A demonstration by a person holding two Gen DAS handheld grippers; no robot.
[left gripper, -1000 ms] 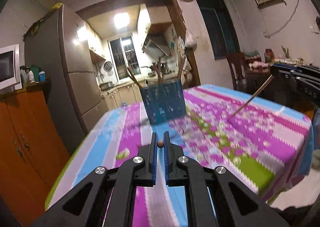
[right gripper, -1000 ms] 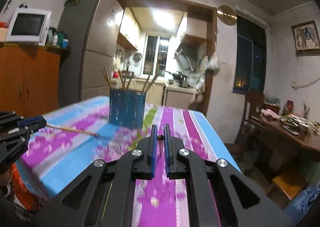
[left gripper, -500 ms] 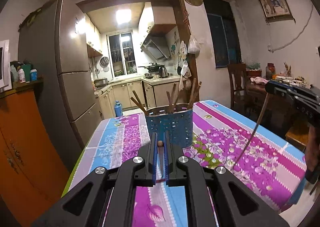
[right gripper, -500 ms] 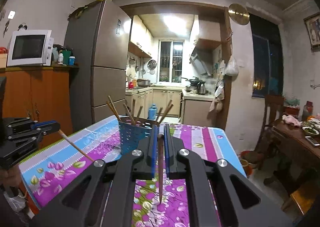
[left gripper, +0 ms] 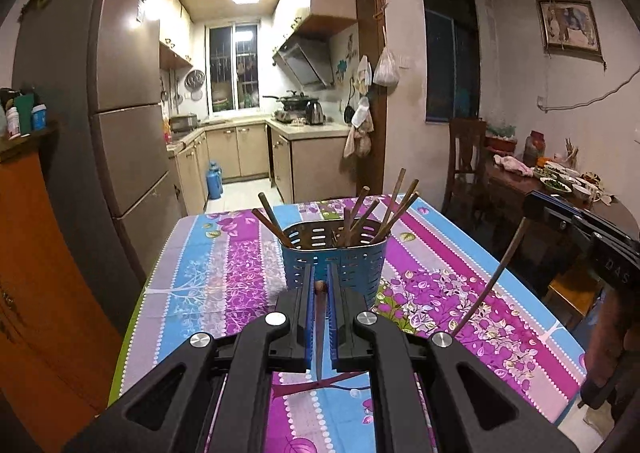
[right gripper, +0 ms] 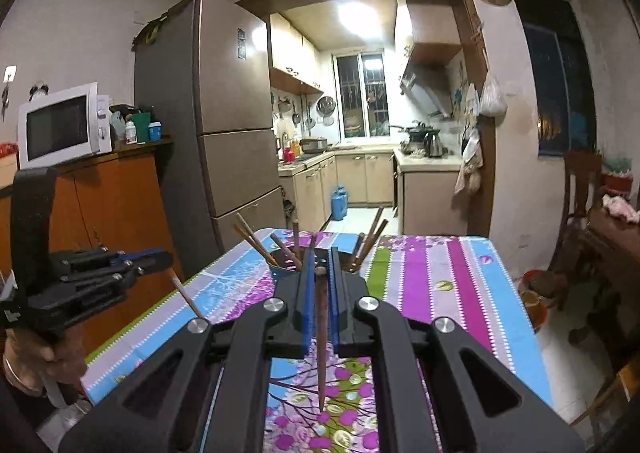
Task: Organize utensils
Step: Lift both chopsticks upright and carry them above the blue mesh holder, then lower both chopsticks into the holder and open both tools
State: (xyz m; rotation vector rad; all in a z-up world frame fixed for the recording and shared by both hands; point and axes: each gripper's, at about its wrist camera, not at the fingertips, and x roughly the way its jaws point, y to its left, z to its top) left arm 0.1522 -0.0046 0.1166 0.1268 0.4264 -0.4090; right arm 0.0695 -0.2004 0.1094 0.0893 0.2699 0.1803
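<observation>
Two chopsticks are held, one per gripper. The left gripper [left gripper: 319, 285] is clamped on a dark chopstick [left gripper: 319, 329] whose tip hangs down above the worktop [left gripper: 224, 277]. The right gripper [right gripper: 320, 269] is clamped on another chopstick [right gripper: 321, 337], likewise pointing down. Both hover near the blue perforated holder [left gripper: 336, 265], which stands towards the worktop's far edge with several chopsticks leaning inside.
</observation>
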